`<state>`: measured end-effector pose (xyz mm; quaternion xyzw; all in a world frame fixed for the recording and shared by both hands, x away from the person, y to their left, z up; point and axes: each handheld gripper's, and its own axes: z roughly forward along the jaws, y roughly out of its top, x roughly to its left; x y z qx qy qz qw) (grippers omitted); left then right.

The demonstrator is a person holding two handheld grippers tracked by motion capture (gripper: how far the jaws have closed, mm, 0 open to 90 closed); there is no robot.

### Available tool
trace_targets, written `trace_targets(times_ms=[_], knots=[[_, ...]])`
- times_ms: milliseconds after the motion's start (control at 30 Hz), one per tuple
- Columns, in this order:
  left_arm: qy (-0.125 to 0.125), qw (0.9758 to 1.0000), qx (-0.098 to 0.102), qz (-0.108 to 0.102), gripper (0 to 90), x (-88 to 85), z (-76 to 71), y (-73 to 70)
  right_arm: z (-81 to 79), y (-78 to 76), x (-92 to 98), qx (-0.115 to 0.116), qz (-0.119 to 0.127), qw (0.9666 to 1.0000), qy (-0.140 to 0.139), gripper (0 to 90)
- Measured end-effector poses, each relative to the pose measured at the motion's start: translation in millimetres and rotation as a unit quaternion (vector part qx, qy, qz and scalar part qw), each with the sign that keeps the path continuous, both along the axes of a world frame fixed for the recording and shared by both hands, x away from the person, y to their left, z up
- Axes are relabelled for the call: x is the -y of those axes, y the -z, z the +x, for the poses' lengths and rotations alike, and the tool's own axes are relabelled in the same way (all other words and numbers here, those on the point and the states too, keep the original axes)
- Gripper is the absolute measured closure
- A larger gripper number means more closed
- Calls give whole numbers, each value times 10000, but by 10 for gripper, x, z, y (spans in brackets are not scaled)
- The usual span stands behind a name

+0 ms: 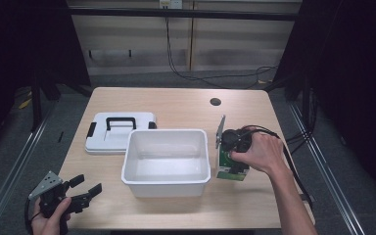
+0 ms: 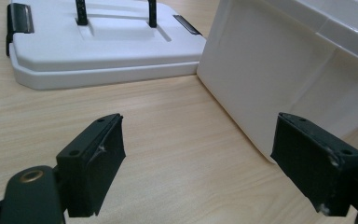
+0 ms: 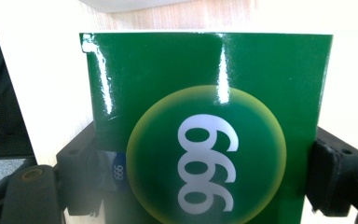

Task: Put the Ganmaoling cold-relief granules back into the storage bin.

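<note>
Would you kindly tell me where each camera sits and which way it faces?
High view: above the person's side, looking down on the table; both forearms, left gripper, right gripper.
Left gripper view: rides that gripper, facing white bin and lid; own open fingers.
Right gripper view: faces the clamped green box.
Shared: bin and lid, high and left views.

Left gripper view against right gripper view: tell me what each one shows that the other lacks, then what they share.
Left gripper view alone: the flat white lid with black handle and latches, lying on the table beside the white bin's outer wall, and the left gripper with its jaws wide apart around nothing.

Right gripper view alone: a glossy green box with white digits in a yellow-rimmed circle, clamped between the right gripper's jaws.

Shared: the light wooden tabletop and a pair of black jaws rising from the bottom.
</note>
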<state>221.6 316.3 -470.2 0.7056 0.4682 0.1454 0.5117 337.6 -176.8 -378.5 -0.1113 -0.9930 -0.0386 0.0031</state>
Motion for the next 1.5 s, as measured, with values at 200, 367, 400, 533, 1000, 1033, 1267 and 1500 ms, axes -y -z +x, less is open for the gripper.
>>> trace_targets(times_ms=[200, 367, 400, 533, 1000, 1033, 1267, 1500], knots=[[3, 10000, 6, 3, 165, 1, -1, 0, 16, -102, -15, 3, -2, 10000, -5, 158], [16, 10000, 2, 14, 164, -2, 2, 1, 48, -169, -5, 26, 44, 10000, 2, 158], [16, 10000, 2, 14, 164, -2, 2, 1, 48, -169, -5, 26, 44, 10000, 2, 158], [28, 10000, 3, 33, 164, -4, 5, 4, 55, -204, 6, 11, 26, 10000, 26, 158], [38, 10000, 5, 41, 164, -3, 7, 7, 57, -440, -50, 33, 75, 9999, -71, 158], [35, 10000, 5, 45, 164, -2, 6, 6, 45, -459, -53, 4, 47, 10000, 7, 157], [28, 10000, -5, 31, 164, 0, 4, 7, 86, -585, -98, 1, 81, 9999, -99, 157], [33, 10000, -3, 37, 164, -5, 6, 7, 105, -715, -172, 101, 37, 9998, -176, 157]])
